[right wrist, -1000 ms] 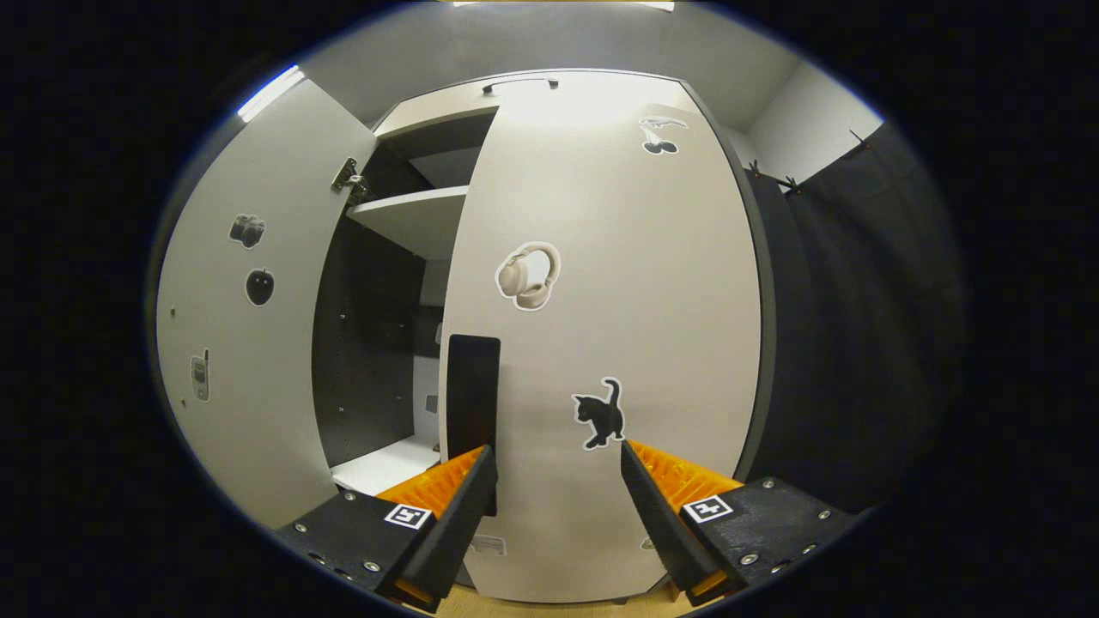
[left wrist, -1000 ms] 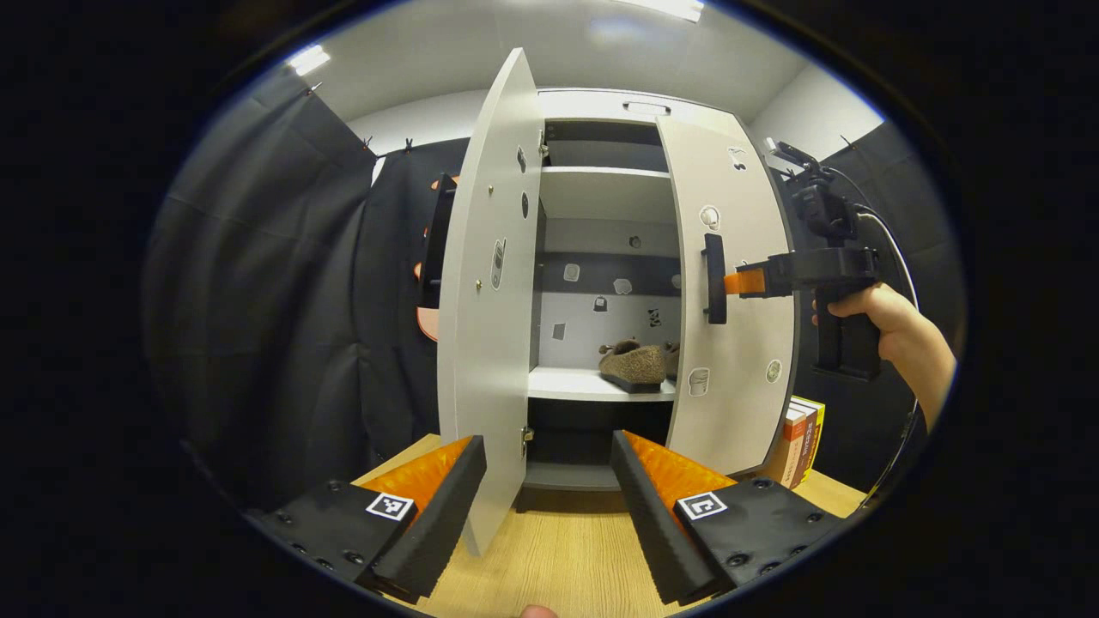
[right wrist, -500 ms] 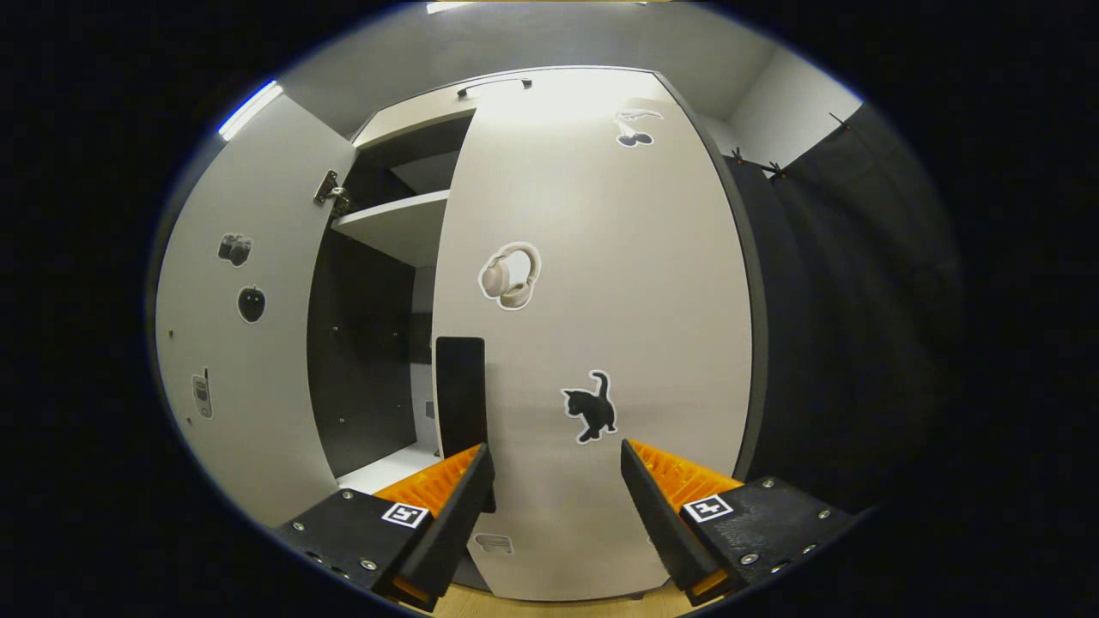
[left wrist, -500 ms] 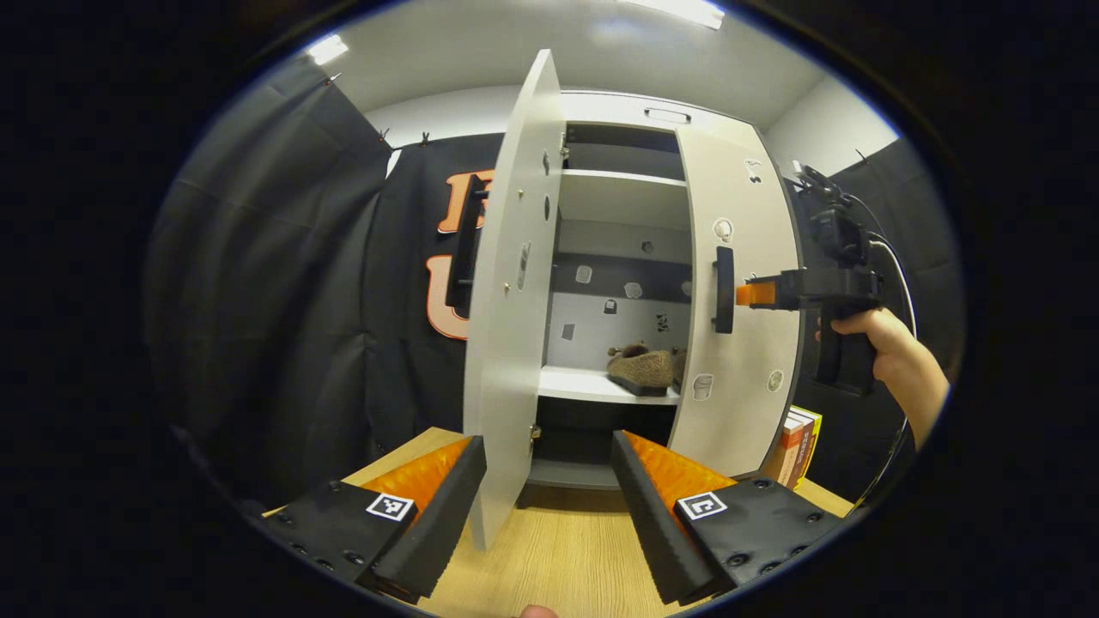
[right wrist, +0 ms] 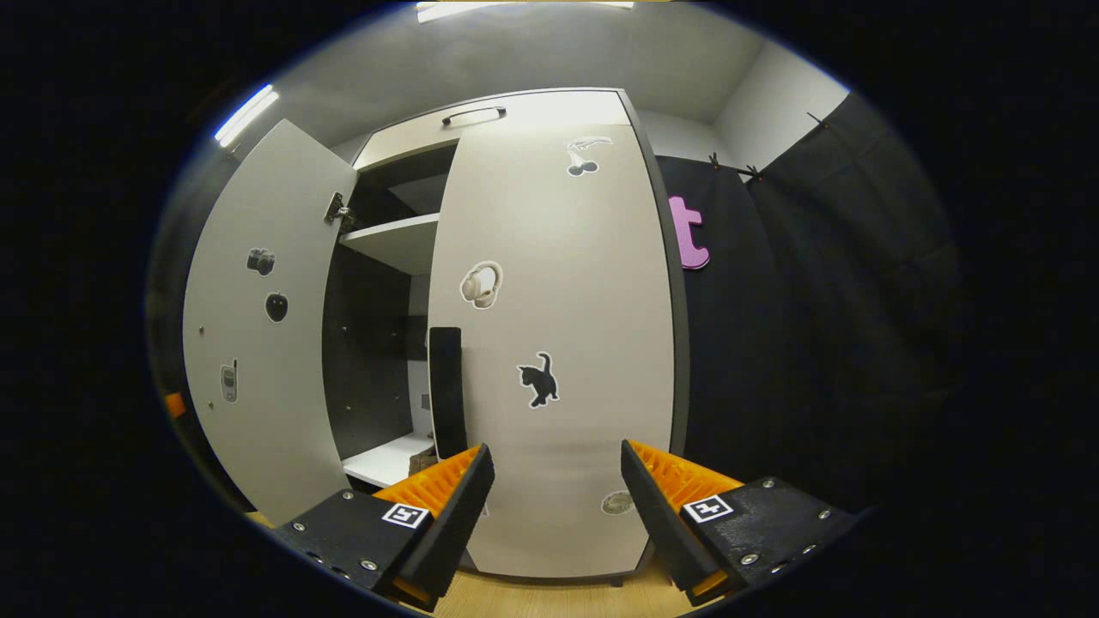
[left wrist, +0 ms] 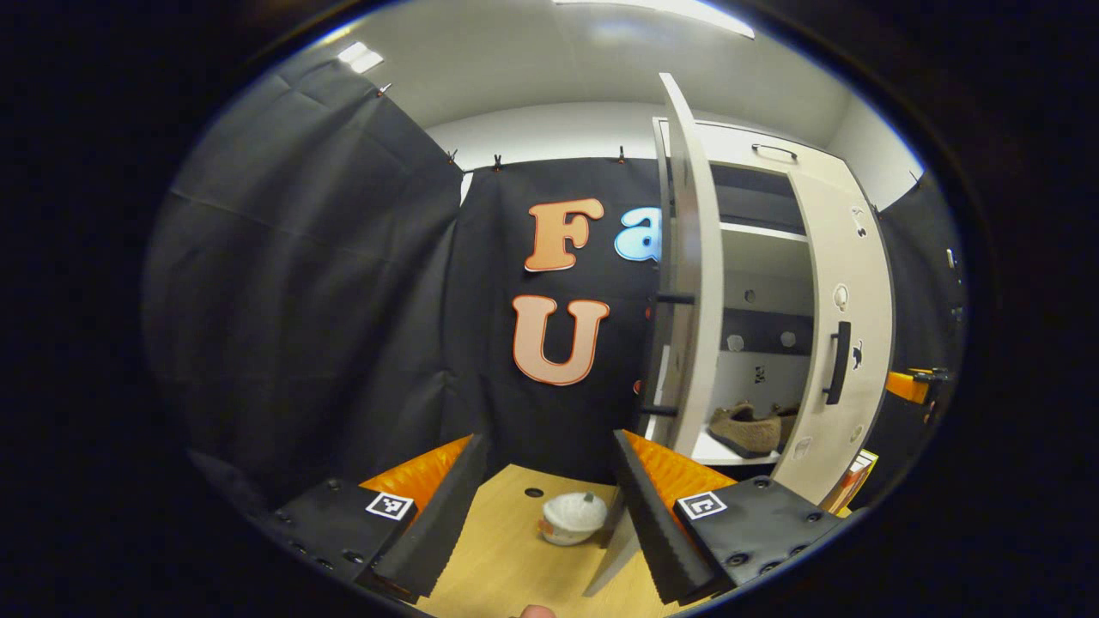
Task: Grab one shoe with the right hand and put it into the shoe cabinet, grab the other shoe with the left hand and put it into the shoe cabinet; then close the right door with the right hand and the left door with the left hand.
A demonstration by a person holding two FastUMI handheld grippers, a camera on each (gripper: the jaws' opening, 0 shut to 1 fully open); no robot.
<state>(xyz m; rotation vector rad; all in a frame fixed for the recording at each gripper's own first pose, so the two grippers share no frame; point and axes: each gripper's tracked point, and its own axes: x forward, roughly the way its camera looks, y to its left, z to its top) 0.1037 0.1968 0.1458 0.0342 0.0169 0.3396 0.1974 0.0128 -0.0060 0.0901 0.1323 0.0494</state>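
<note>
My left gripper point(left wrist: 543, 481) and right gripper point(right wrist: 554, 489) gape empty; shoes point(left wrist: 755, 427) rest inside the shoe cabinet point(right wrist: 403, 245), right door point(right wrist: 558, 343) nearly shut, left door point(left wrist: 691, 275) wide open.

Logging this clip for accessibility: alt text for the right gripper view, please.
The open right gripper faces the nearly shut right door of the shoe cabinet; the left door stands wide open.
</note>
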